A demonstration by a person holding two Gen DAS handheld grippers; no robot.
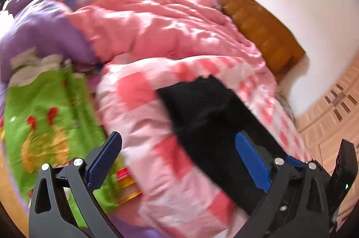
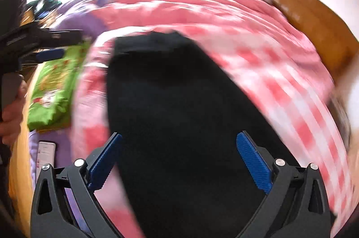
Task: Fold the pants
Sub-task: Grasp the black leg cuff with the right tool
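Right wrist: phone (image 2: 46,151) beside pants (image 2: 179,114).

Right gripper (image 2: 179,161) gapes above black pants (image 2: 179,103).

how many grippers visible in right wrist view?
2. The right gripper at the bottom edge, open over the black pants; the left gripper at the left edge, side-on.
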